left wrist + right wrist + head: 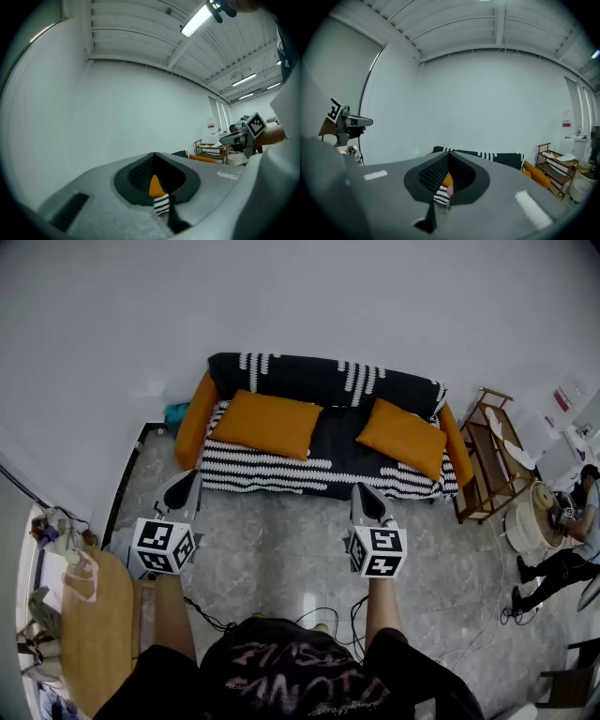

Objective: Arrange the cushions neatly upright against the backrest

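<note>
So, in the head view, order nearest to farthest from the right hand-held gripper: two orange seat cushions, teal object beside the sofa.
1. Right orange cushion, just ahead.
2. Left orange cushion, ahead-left.
3. Teal object, past the sofa's left end.

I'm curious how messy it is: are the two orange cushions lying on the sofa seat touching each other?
Apart. The head view shows the left cushion and right cushion with dark sofa cover between them.

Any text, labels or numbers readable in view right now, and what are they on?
No text can be read.
Shirt: pink lettering, too blurred to read.
Wall sign: red and white, too small to read.
Marker cubes: black-and-white square patterns only, no words.
</note>
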